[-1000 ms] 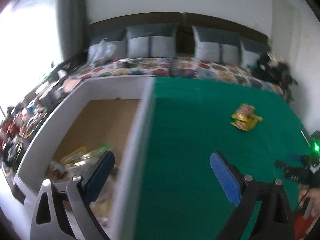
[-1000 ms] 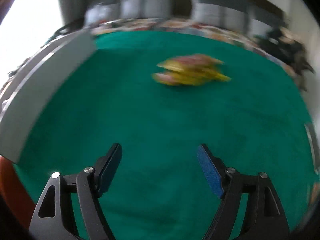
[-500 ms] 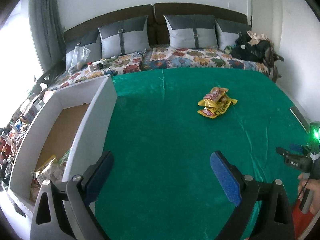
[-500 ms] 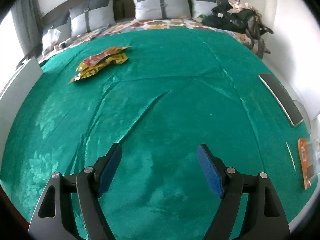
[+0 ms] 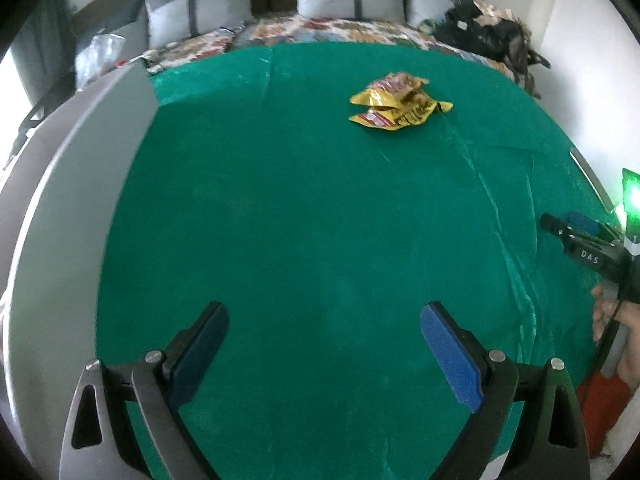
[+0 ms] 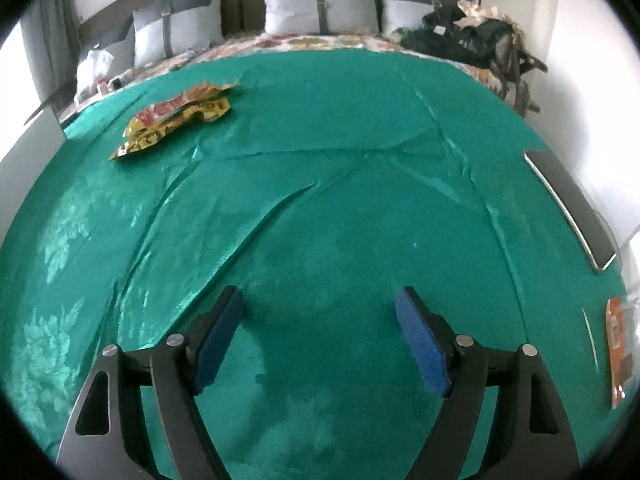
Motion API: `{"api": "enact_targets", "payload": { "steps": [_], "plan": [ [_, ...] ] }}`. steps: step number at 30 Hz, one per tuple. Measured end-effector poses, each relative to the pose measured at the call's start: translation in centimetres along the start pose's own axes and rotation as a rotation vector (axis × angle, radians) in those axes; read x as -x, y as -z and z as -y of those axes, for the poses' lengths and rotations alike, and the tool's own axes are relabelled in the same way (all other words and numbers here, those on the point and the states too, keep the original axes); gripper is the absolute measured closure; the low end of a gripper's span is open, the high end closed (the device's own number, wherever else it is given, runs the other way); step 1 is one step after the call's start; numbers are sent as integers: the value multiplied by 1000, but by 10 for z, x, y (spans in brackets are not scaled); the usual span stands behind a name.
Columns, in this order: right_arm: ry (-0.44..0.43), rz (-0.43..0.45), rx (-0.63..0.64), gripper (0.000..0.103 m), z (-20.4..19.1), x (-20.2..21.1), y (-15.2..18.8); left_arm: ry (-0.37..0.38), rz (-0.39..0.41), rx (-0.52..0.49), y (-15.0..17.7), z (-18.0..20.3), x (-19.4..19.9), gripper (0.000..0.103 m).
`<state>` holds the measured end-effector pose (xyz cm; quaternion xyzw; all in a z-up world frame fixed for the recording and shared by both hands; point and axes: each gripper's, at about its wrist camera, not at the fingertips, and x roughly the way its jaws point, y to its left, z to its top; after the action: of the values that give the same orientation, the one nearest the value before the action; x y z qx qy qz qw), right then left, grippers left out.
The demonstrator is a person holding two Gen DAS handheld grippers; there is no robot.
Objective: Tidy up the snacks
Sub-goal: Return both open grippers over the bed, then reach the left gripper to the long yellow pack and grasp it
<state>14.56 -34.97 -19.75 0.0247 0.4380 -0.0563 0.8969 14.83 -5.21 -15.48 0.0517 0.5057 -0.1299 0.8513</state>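
A small heap of yellow and red snack packets (image 5: 396, 106) lies on the green cloth (image 5: 304, 216), far ahead of my left gripper (image 5: 322, 318) and a little right of its line. That gripper is open with nothing between its blue pads. In the right wrist view the same snack packets (image 6: 176, 118) lie at the far left. My right gripper (image 6: 318, 300) hangs over bare cloth with its jaws opening, and nothing sits between them. It also shows at the right edge of the left wrist view as the right gripper (image 5: 576, 236), a hand below it.
A white box wall (image 5: 76, 184) runs along the left of the cloth. A dark flat device (image 6: 570, 208) and an orange packet (image 6: 616, 350) lie at the right edge. Grey pillows (image 6: 320, 0) and a dark heap of clothes (image 6: 472, 36) sit behind on the patterned bedspread.
My left gripper has swung right and down, off the white box and over the green cloth, so the box interior is out of view. The right view has shifted right, so the snack packets sit far left.
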Motion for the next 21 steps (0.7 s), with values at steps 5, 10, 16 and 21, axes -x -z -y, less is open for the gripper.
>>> {"api": "enact_targets", "payload": {
  "steps": [5,10,16,21],
  "plan": [
    [-3,-3,5,17,0,0,-1,67,-40,-14,-34,7,-32,7],
    [-3,-3,5,17,0,0,-1,92,-38,-69,-98,18,-62,7],
    [-4,-4,6,16,0,-1,-1,45,-16,-161,-190,45,-105,7],
    [-8,-5,8,15,-1,-2,-2,75,-30,-58,-237,46,-145,7]
  ]
}}
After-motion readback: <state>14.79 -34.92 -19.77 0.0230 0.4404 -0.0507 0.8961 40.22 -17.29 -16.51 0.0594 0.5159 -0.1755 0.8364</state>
